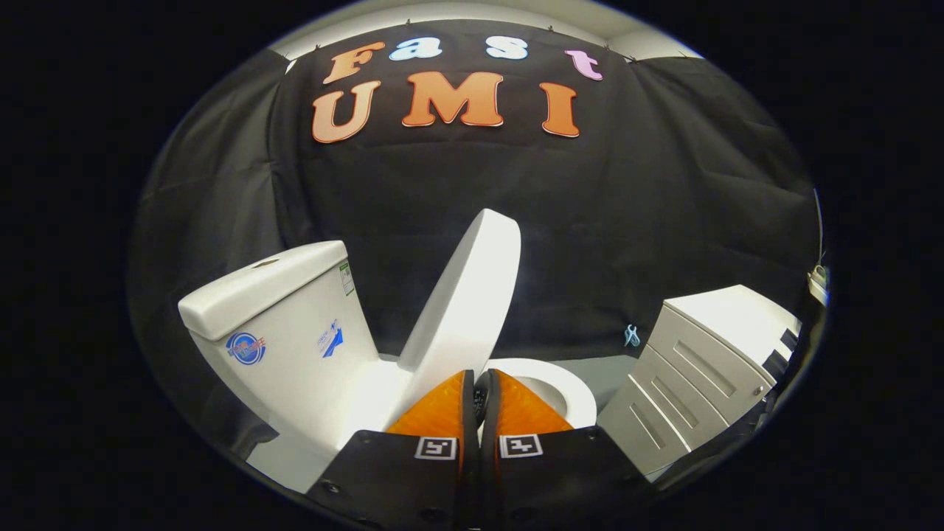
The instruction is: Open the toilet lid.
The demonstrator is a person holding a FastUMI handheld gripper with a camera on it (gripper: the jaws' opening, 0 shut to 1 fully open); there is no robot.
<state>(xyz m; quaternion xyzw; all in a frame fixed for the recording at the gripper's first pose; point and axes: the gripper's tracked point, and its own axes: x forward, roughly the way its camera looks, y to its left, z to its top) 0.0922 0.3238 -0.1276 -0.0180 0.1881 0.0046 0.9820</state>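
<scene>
Gripper (479, 383) fingers are sitting pressed together, only a thin slit between them, nothing clamped. Toilet lid (464, 295) is standing raised just ahead of the fingertips and slightly left of them, tilting back toward the tank (287, 332), its lower end meeting the bowl right by the left fingertip; whether the finger is touching the lid, cannot tell. Tank is sitting left of the fingers, beyond them, with stickers on its side. Toilet seat (564, 391) rim is showing just right of the right finger, open bowl partly hidden behind the fingers. White drawer cabinet (700, 369) is standing further right, well apart from the fingers. Small blue clip (631, 335) is hanging on the black cloth wall (627, 221) beyond, between seat and cabinet.
</scene>
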